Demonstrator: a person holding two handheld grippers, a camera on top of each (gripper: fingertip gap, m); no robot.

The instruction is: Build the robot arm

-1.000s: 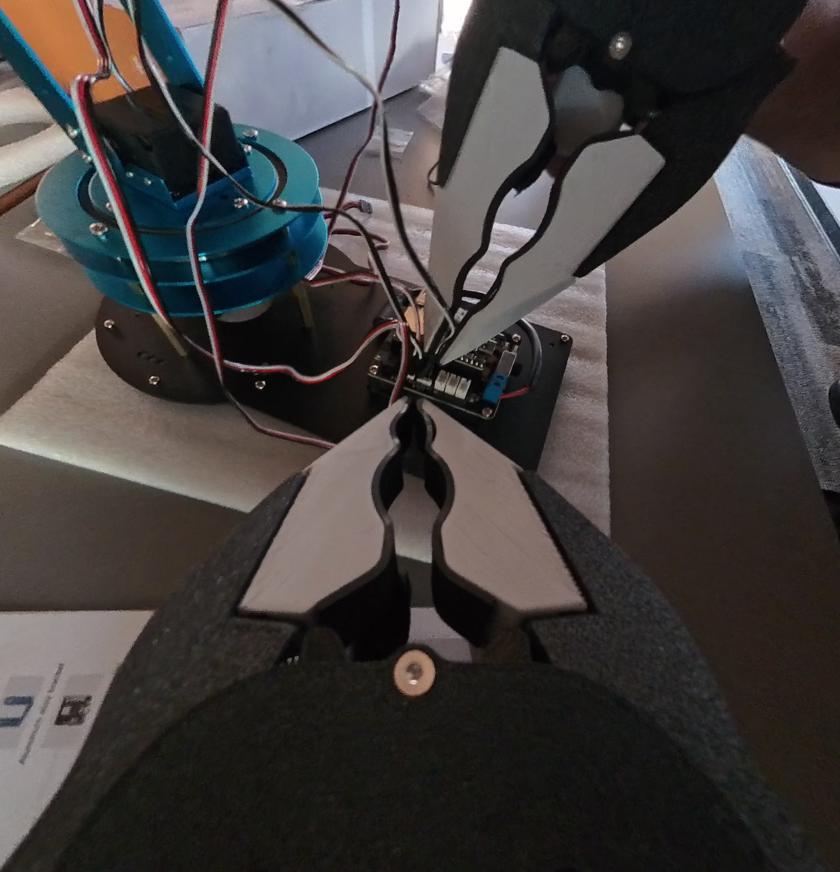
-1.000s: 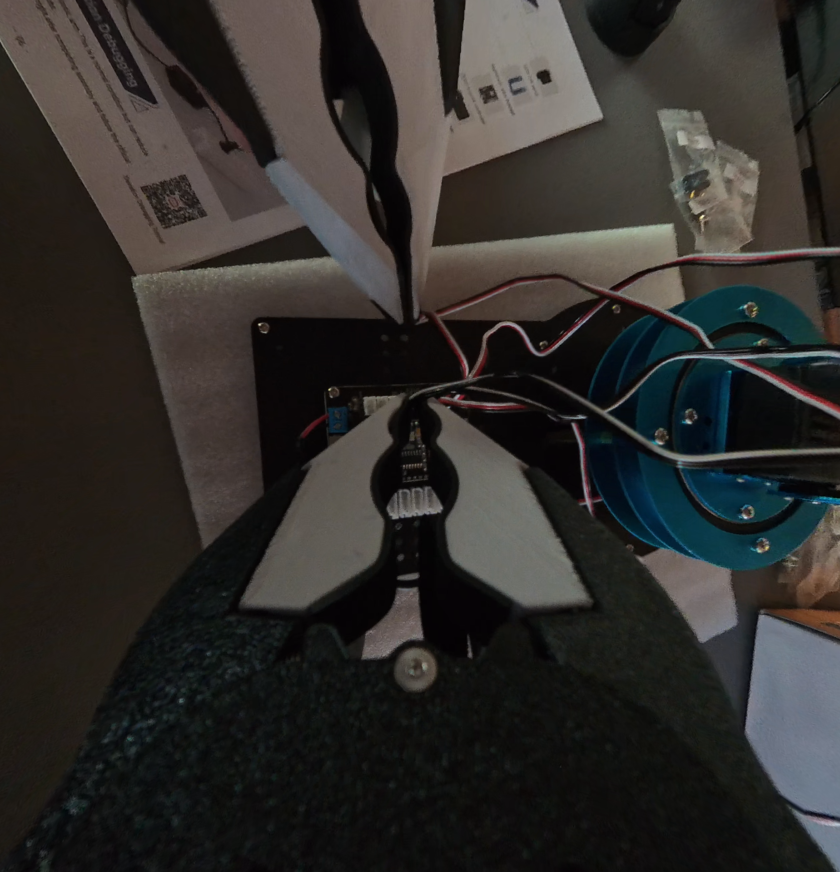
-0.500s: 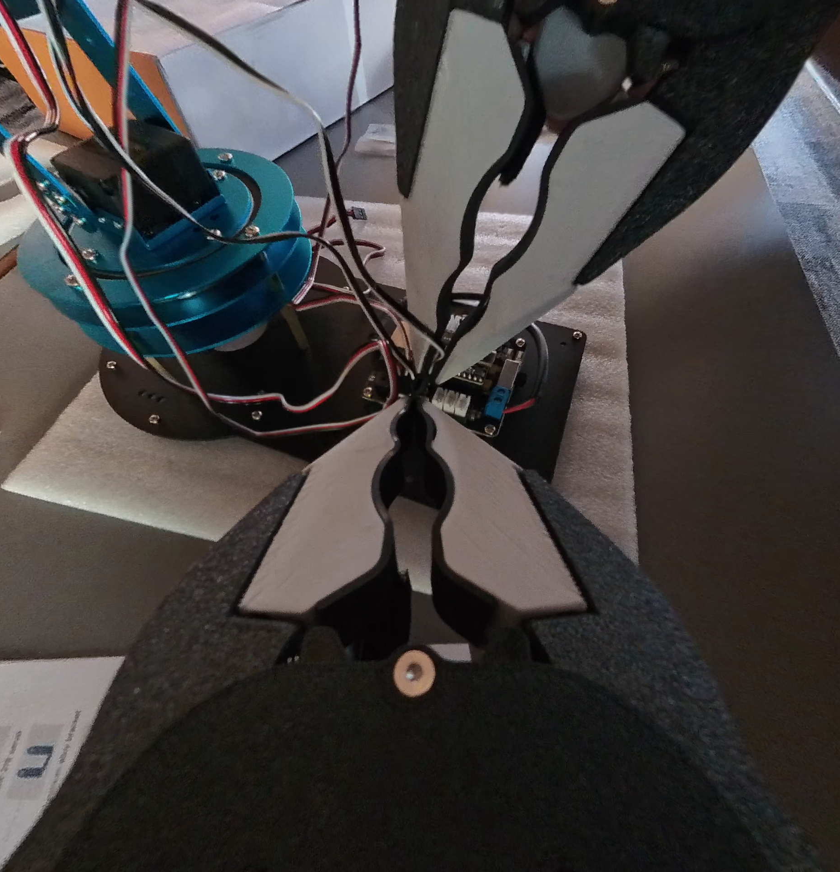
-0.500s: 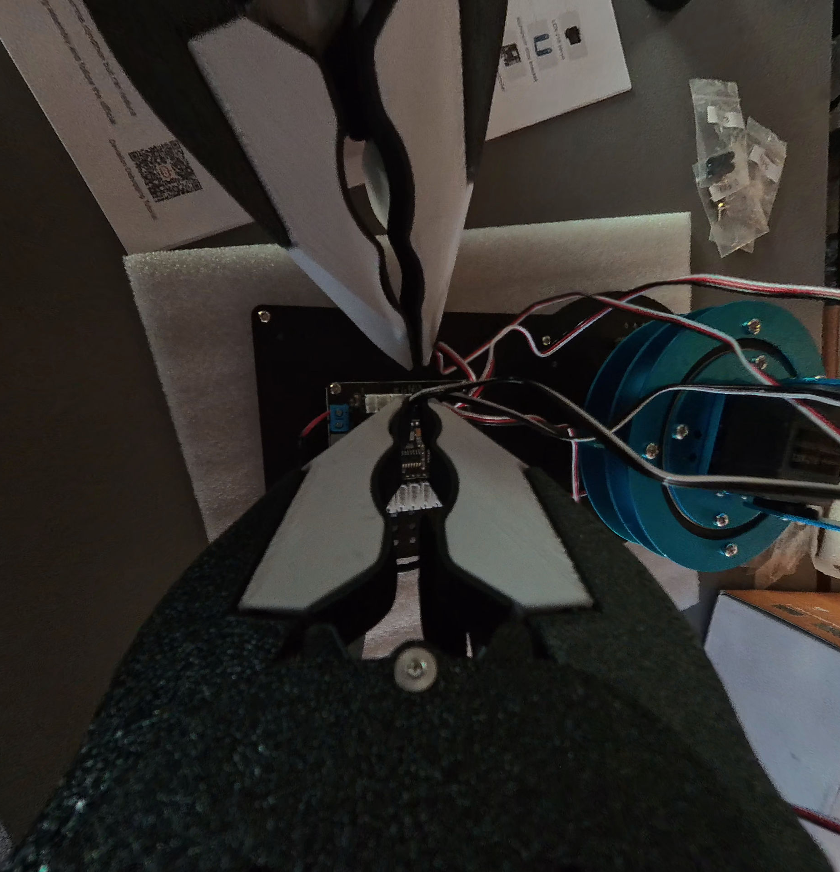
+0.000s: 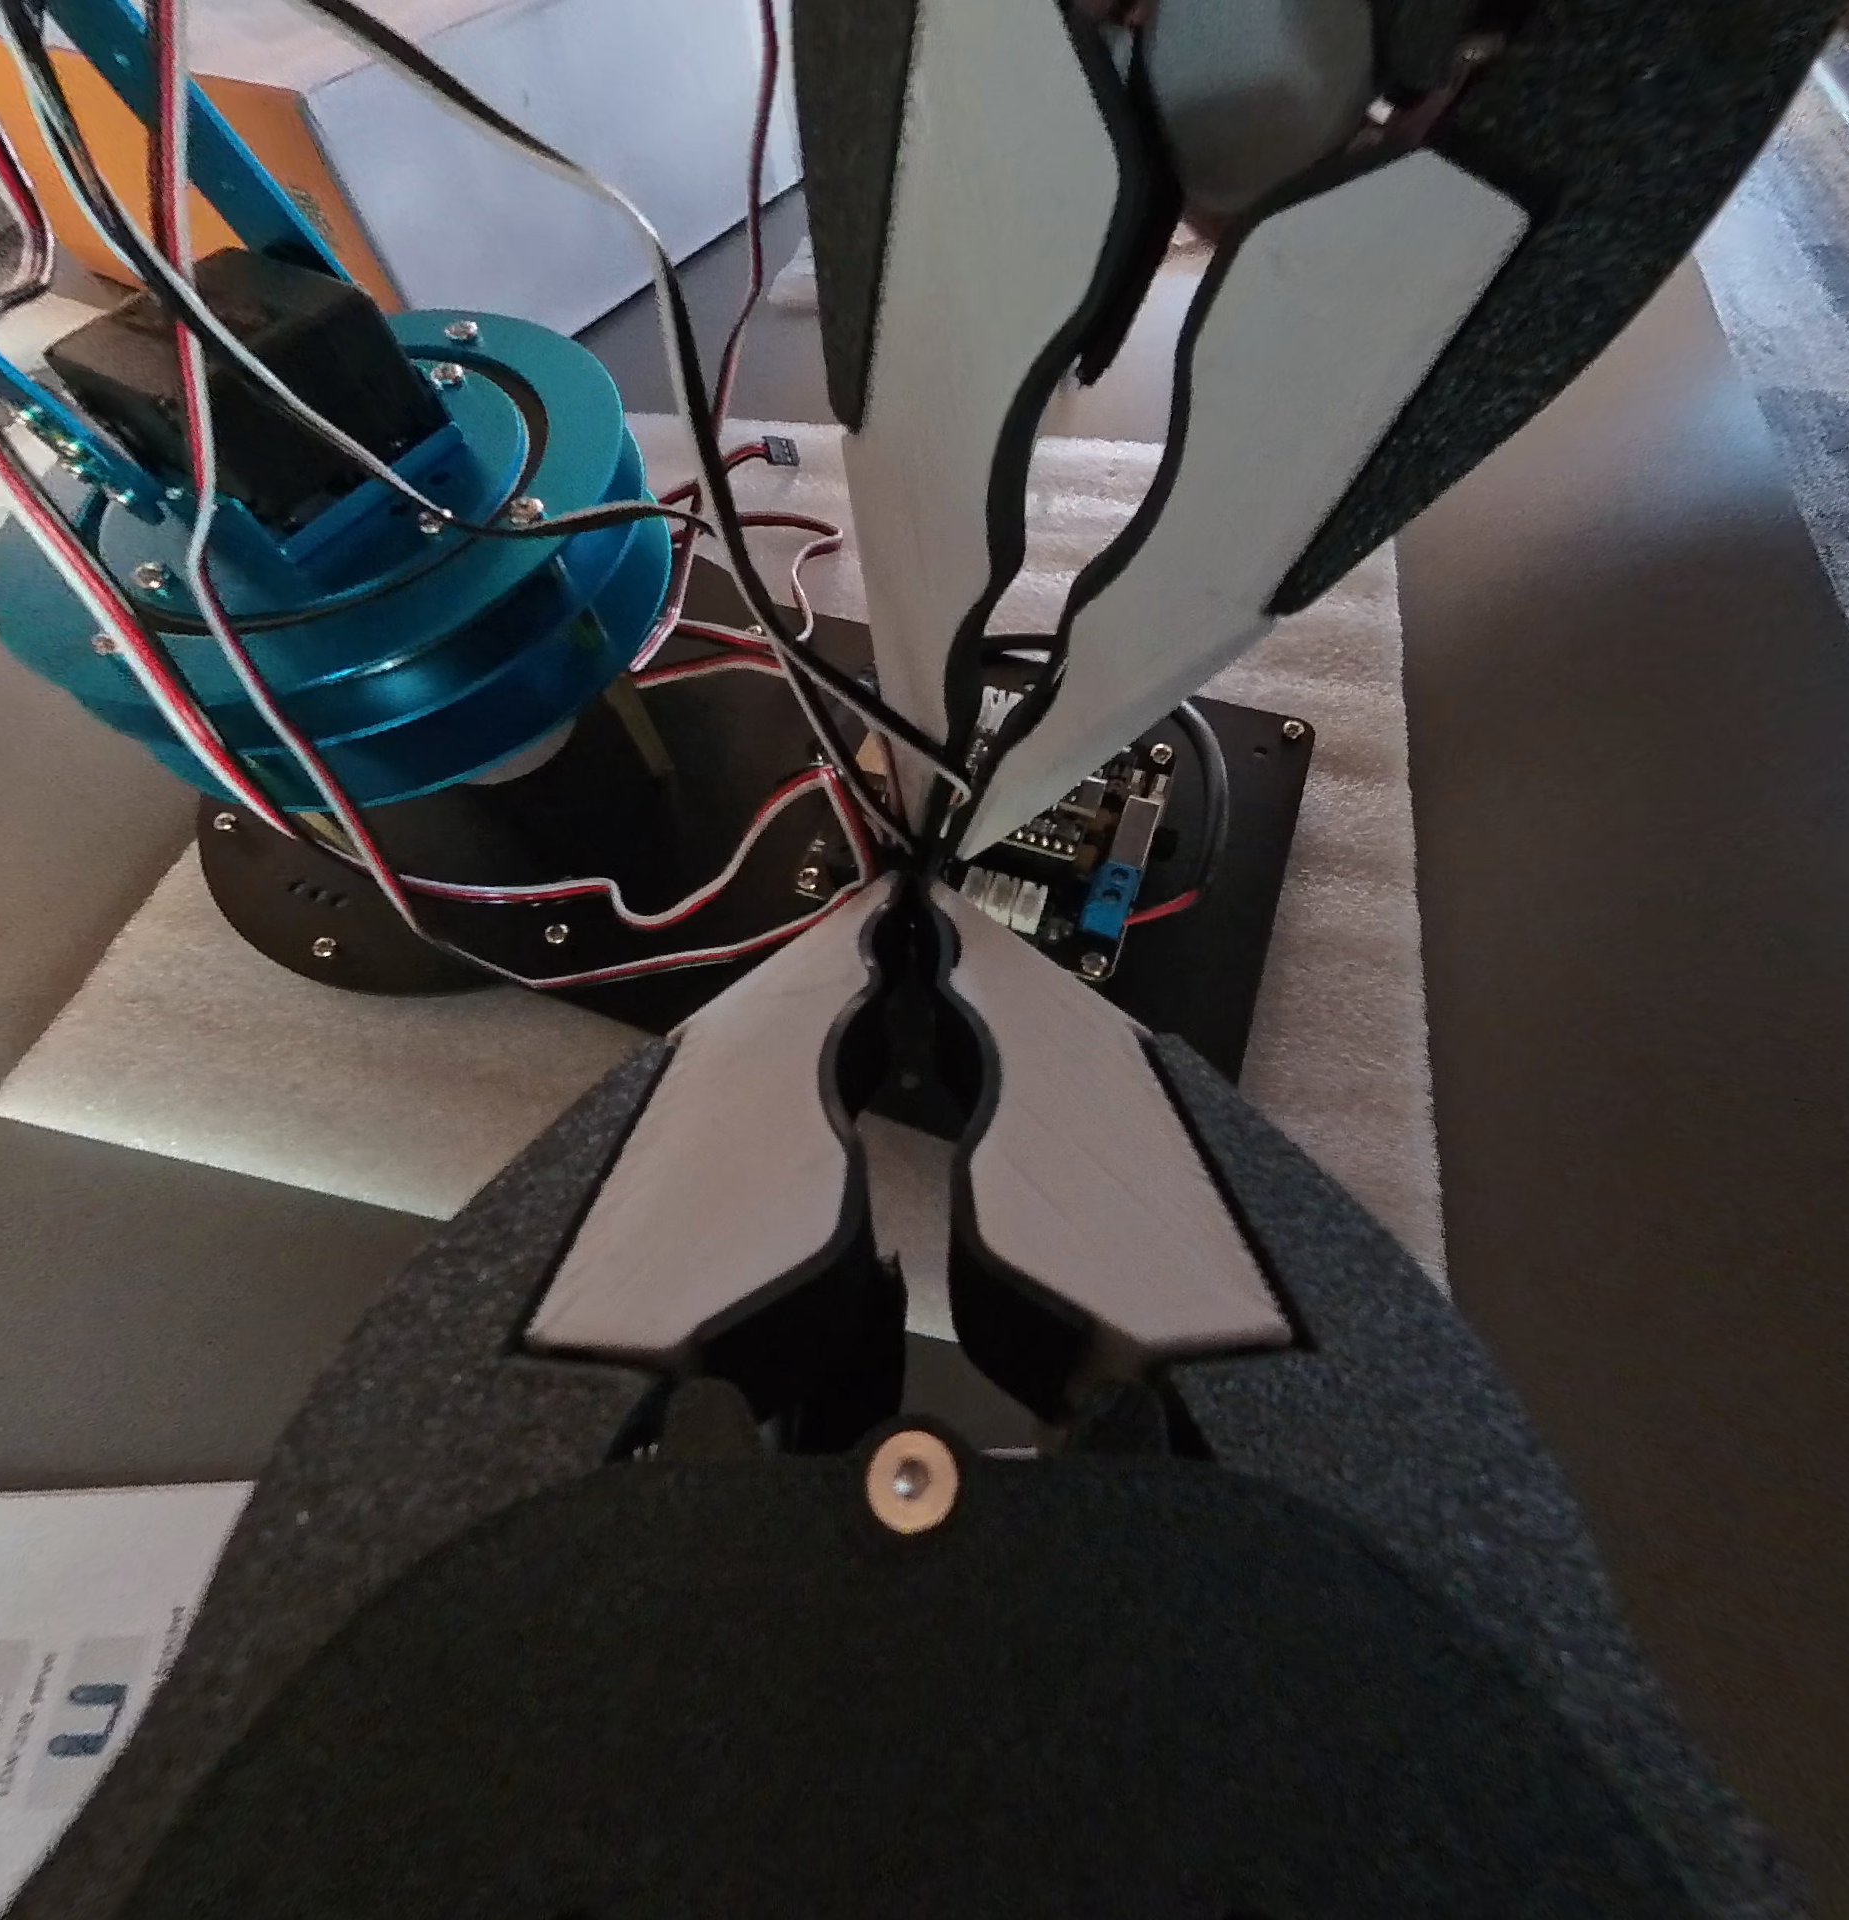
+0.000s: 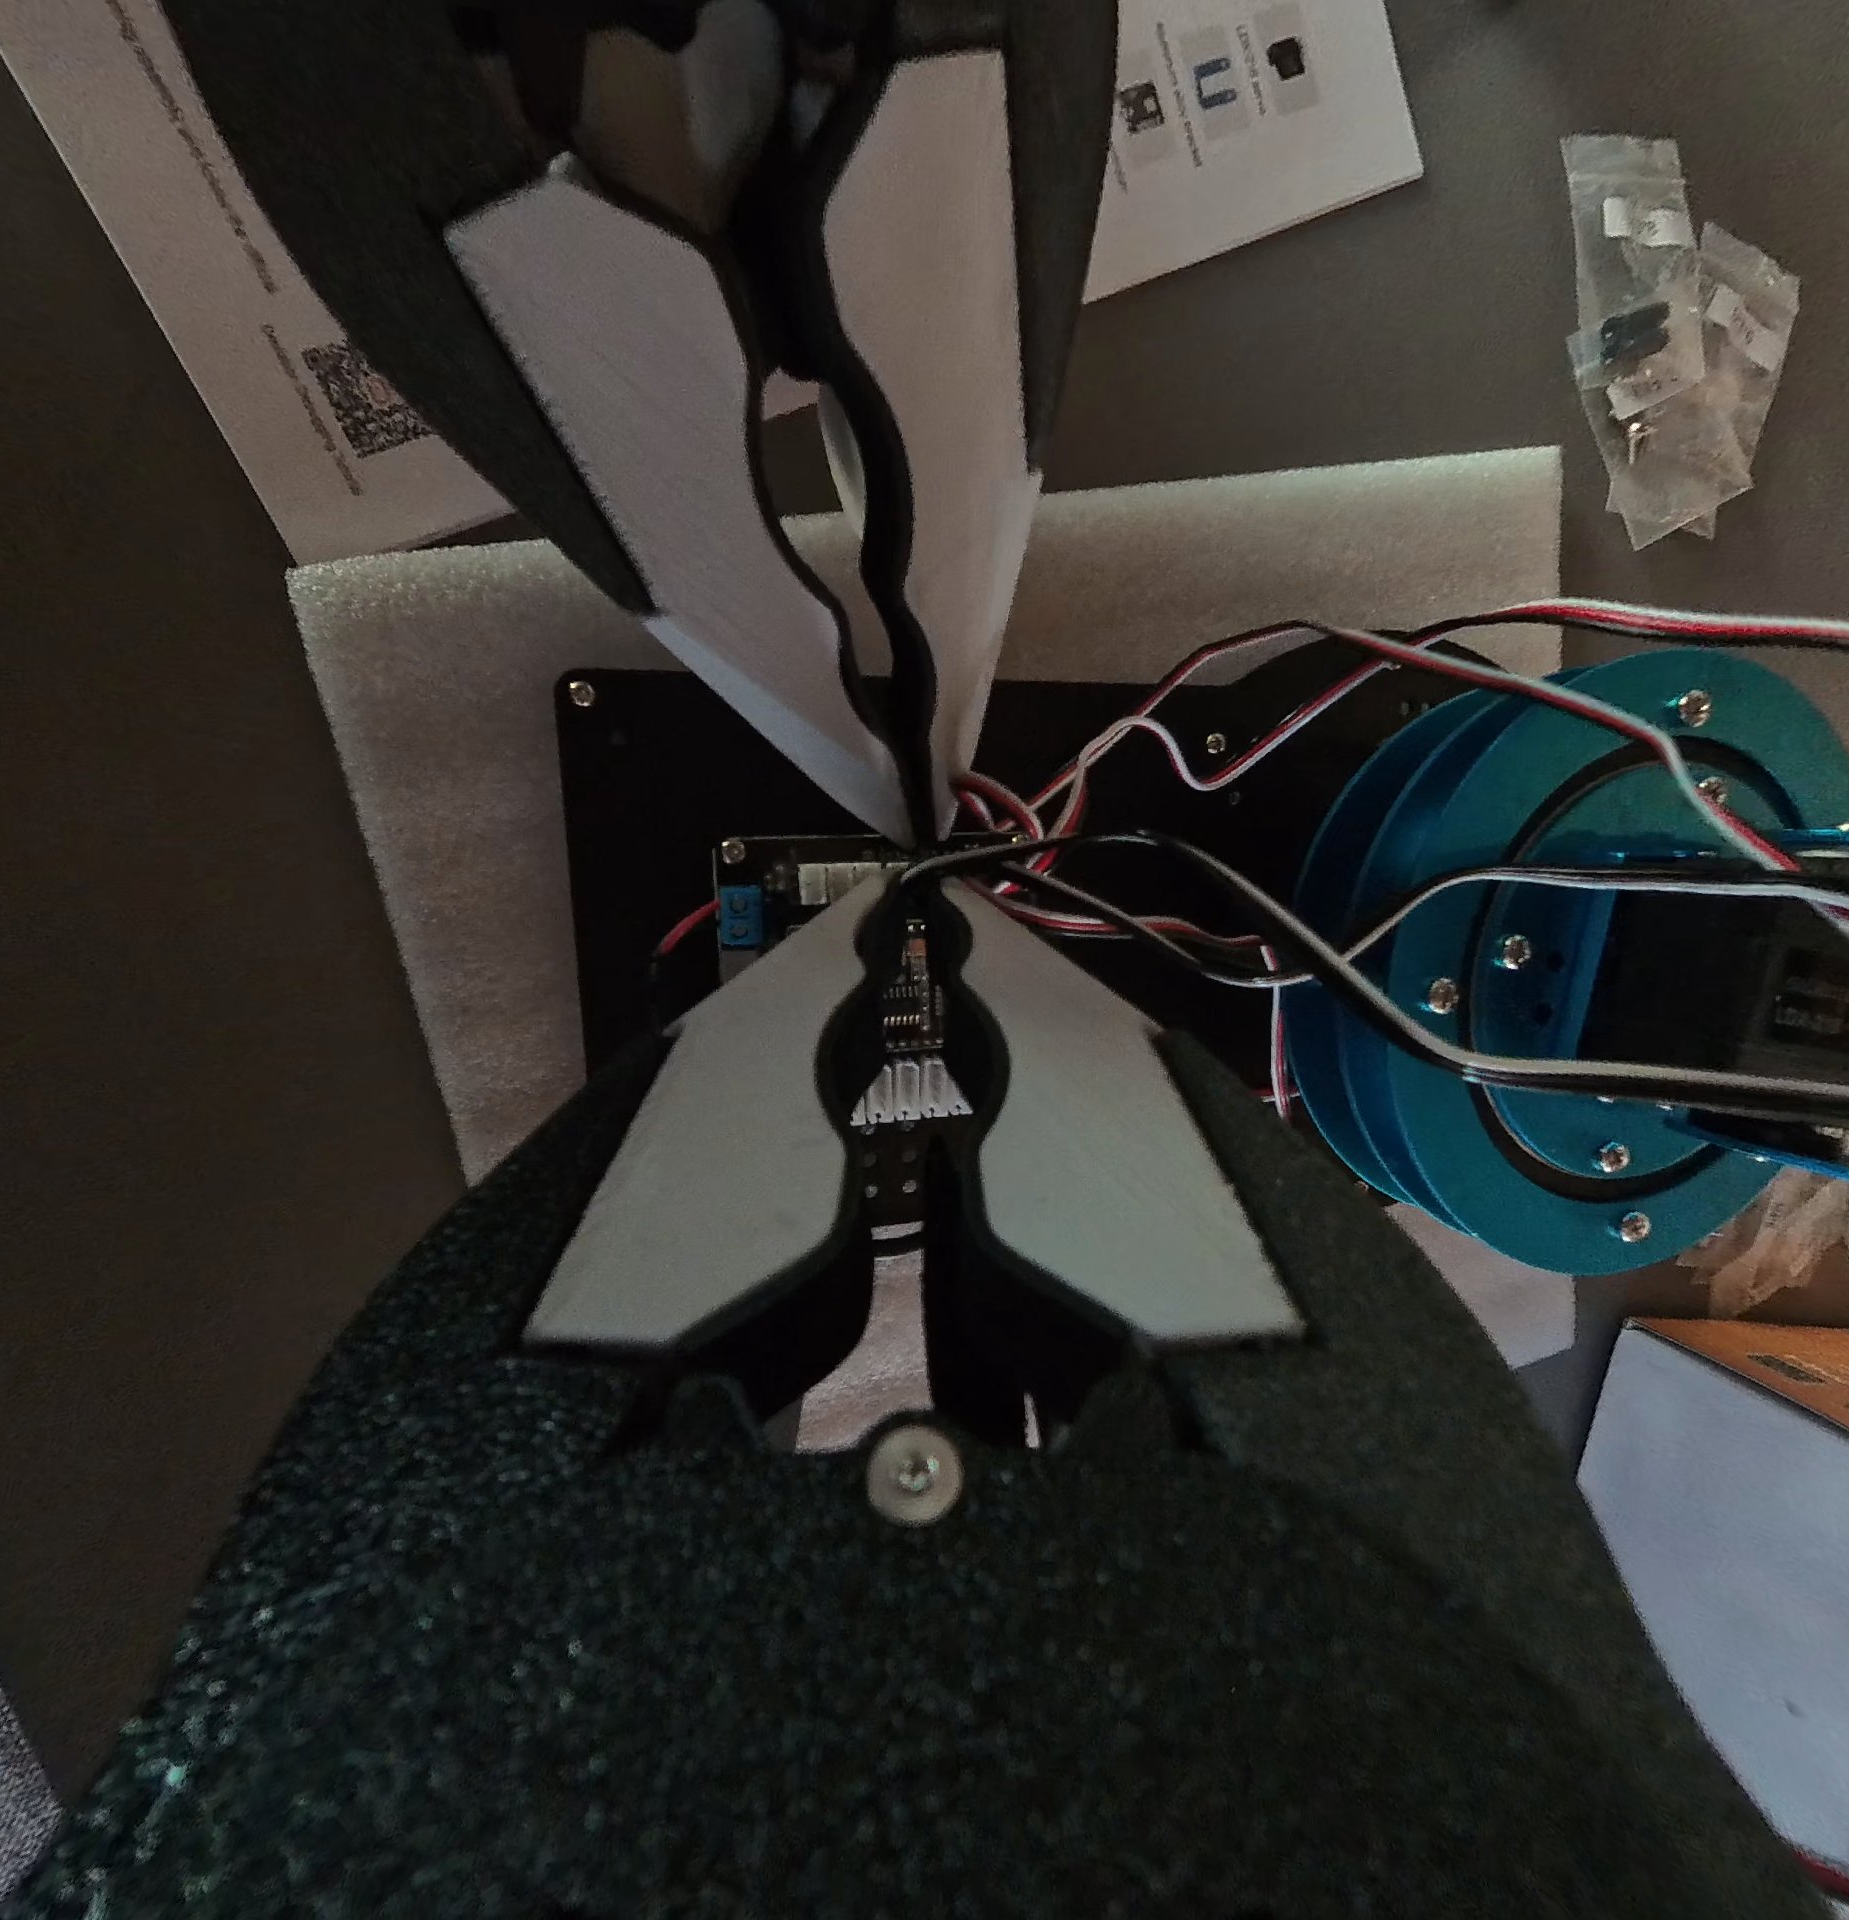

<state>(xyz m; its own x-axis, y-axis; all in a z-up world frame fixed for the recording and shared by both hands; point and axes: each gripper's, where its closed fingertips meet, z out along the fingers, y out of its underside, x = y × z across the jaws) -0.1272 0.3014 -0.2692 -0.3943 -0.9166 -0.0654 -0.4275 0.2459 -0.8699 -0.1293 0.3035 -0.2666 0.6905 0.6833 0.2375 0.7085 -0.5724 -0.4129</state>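
Note:
A black and white servo cable [image 5: 681, 343] runs from the blue metal turntable [image 5: 380, 644] down to a black circuit board [image 5: 1096, 831] on a black baseplate [image 5: 1232, 935]. My left gripper [image 5: 912, 883] is shut, its tips pinching the cable's end just above the board's near edge. My right gripper [image 5: 941, 821] comes down from above, shut on the same cable, tip to tip with the left. In the right wrist view my right gripper [image 6: 915, 878] pinches the cable [image 6: 1159, 842] over the board [image 6: 904, 997], and the left gripper [image 6: 925, 831] meets it from above.
The baseplate lies on a white foam sheet [image 6: 432, 727]. Several red, white and black servo wires [image 6: 1159, 748] loop between board and turntable [image 6: 1585, 935]. A printed leaflet [image 6: 224, 260] and small parts bags [image 6: 1668, 343] lie beyond. An orange and white box [image 6: 1730, 1507] stands beside the turntable. Left and right tips are no more than a few centimetres apart.
The two grippers have drawn closer, so their tips now almost touch above the board. Both stay shut. The cable has shifted with them.

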